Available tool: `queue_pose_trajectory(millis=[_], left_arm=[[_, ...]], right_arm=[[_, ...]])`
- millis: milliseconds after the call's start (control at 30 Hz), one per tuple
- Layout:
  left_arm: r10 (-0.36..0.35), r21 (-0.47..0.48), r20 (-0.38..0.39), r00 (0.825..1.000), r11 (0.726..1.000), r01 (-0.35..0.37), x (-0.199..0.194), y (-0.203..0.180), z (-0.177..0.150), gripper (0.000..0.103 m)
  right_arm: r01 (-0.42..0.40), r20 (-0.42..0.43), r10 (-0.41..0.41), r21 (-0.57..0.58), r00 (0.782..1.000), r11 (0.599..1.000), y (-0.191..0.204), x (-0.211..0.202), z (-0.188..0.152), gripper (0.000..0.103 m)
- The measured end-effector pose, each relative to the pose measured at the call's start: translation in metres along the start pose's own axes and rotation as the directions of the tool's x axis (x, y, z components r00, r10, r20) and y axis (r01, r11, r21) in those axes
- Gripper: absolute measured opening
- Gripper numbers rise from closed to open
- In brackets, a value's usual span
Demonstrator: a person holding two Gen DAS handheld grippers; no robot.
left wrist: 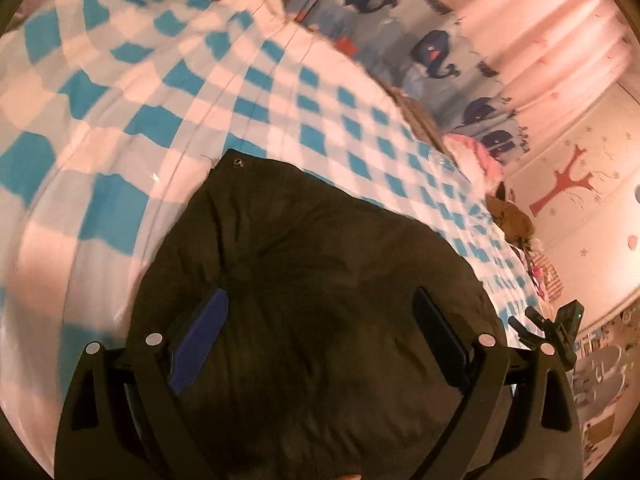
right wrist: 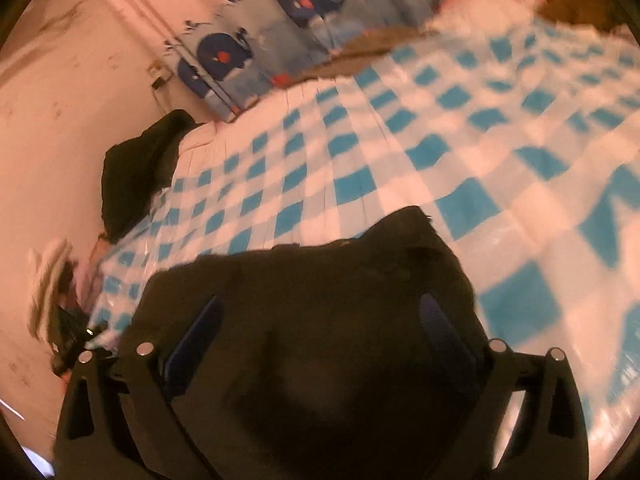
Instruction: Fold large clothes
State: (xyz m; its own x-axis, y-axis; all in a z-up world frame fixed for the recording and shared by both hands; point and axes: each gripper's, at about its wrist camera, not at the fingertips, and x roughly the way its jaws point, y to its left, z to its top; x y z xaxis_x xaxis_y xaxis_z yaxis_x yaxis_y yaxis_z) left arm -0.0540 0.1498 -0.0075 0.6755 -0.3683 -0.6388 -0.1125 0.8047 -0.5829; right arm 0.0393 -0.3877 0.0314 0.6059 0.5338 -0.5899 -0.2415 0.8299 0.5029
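L gripper [left wrist: 320, 312]: fingers [left wrist: 200, 344] spread wide, nothing pinched btwn them. It hangs over the dark jacket [left wrist: 304, 264], pads either side of a puffy bulge; can't tell if they touch the cloth. Tool points toward 12 o'clock across the bed, tilted down at the fabric.

R gripper [right wrist: 320, 320]: same story, fingers [right wrist: 444, 332] wide apart, no grip on anything, dark jacket [right wrist: 312, 308] filling the gap below; contact unclear, view is blurry. Pointed along the bed toward 12, angled down.

Jacket lies bunched on the blue-and-white checked bedspread [left wrist: 168, 92], at the near edge, w/ a metal snap [left wrist: 237, 162] at its far corner around 11 o'clock in the L view. In the R view, its far edge runs from 9 to 1 o'clock.

Another dark garment [right wrist: 140, 168] sits at the bed's far-left corner, approx 10 o'clock in the R view, against the wall. Whale-print curtain [left wrist: 432, 48] hangs beyond the bed at 1 o'clock. Pink-and-white fluffy item [left wrist: 476, 156] at the bed's edge, 2 o'clock in the L view.
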Motion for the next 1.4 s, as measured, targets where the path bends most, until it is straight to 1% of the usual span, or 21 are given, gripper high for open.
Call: queue_pose_trajectory(millis=[67,100,133,167,200,300,367,467,533,667,767,833,933,967,1033,1100,1133,1200,1267,1333,1400], left_arm=[[0.036,0.016,-0.01,0.999,0.999,-0.036,0.003,0.005,-0.017,0.09],[0.033,0.015,-0.021,0.999,0.999,-0.032,0.011,0.012,-0.027,0.09],[0.027,0.033,-0.014,1.0,0.999,-0.026,0.016,0.014,-0.034,0.09],[0.026,0.043,-0.008,1.0,0.999,-0.026,0.017,0.014,-0.036,0.09],[0.04,0.043,-0.007,0.999,0.998,-0.04,0.019,0.013,-0.036,0.09],[0.103,0.065,-0.031,0.994,0.993,-0.101,0.019,0.005,-0.033,0.09],[0.12,0.058,-0.046,0.992,0.991,-0.117,0.006,0.001,-0.033,0.09],[0.078,0.032,-0.026,0.997,0.997,-0.077,-0.027,0.001,-0.041,0.09],[0.037,0.009,-0.01,0.999,0.999,-0.037,-0.058,0.005,-0.055,0.09],[-0.002,-0.043,-0.004,1.0,0.999,0.002,-0.104,0.019,-0.088,0.09],[-0.037,-0.13,-0.021,0.999,0.991,0.034,-0.128,0.035,-0.115,0.09],[-0.068,-0.177,-0.028,0.997,0.982,0.062,-0.139,0.04,-0.13,0.09],[-0.099,-0.205,-0.044,0.994,0.975,0.088,-0.145,0.035,-0.149,0.09],[-0.112,-0.217,-0.05,0.992,0.971,0.099,-0.146,0.033,-0.155,0.09],[-0.151,-0.246,-0.057,0.987,0.96,0.133,-0.146,0.028,-0.167,0.091],[-0.175,-0.267,-0.068,0.982,0.952,0.151,-0.144,0.025,-0.177,0.091],[-0.169,-0.274,-0.078,0.983,0.951,0.142,-0.142,0.023,-0.181,0.091],[-0.157,-0.284,-0.097,0.983,0.951,0.124,-0.138,0.022,-0.187,0.091],[-0.139,-0.297,-0.117,0.983,0.95,0.099,-0.135,0.022,-0.191,0.091],[-0.117,-0.312,-0.125,0.985,0.947,0.073,-0.135,0.022,-0.193,0.091],[-0.1,-0.335,-0.128,0.987,0.941,0.052,-0.135,0.02,-0.197,0.091]], right_arm=[[0.029,-0.007,-0.029,-0.004,1.0,1.0,-0.01,0.008,-0.019,0.096],[0.033,-0.024,-0.033,0.008,0.999,0.999,-0.018,0.017,-0.027,0.096],[0.004,-0.037,-0.003,0.03,0.999,1.0,-0.031,0.033,-0.039,0.096],[-0.029,-0.017,0.03,0.052,0.999,0.998,-0.037,0.036,-0.042,0.096],[-0.032,-0.005,0.033,0.069,0.999,0.997,-0.04,0.037,-0.041,0.096],[0.024,-0.051,-0.022,0.038,0.998,0.999,-0.03,0.037,-0.035,0.096],[0.031,-0.059,-0.029,0.029,0.998,0.999,-0.021,0.019,-0.035,0.096],[-0.059,0.013,0.058,0.04,0.998,0.997,-0.009,-0.026,-0.047,0.096],[-0.112,0.039,0.112,0.002,0.993,0.994,0.004,-0.057,-0.063,0.096],[-0.17,0.021,0.171,-0.051,0.985,0.984,0.031,-0.09,-0.098,0.096],[-0.289,-0.065,0.285,-0.067,0.956,0.955,0.071,-0.097,-0.126,0.096],[-0.366,-0.143,0.348,-0.132,0.927,0.921,0.114,-0.096,-0.148,0.096],[-0.45,-0.292,0.383,-0.212,0.877,0.868,0.175,-0.078,-0.182,0.096],[-0.456,-0.319,0.375,-0.233,0.87,0.859,0.19,-0.073,-0.193,0.096],[-0.452,-0.379,0.338,-0.271,0.862,0.85,0.217,-0.053,-0.212,0.096],[-0.444,-0.412,0.316,-0.264,0.855,0.856,0.229,-0.034,-0.222,0.096],[-0.438,-0.422,0.305,-0.263,0.854,0.86,0.232,-0.026,-0.227,0.096],[-0.402,-0.428,0.259,-0.286,0.866,0.87,0.239,-0.009,-0.232,0.096],[-0.419,-0.438,0.278,-0.265,0.855,0.869,0.238,0.002,-0.236,0.096],[-0.407,-0.438,0.28,-0.228,0.854,0.884,0.232,0.015,-0.24,0.096],[-0.409,-0.431,0.288,-0.221,0.856,0.885,0.232,0.022,-0.242,0.096]])
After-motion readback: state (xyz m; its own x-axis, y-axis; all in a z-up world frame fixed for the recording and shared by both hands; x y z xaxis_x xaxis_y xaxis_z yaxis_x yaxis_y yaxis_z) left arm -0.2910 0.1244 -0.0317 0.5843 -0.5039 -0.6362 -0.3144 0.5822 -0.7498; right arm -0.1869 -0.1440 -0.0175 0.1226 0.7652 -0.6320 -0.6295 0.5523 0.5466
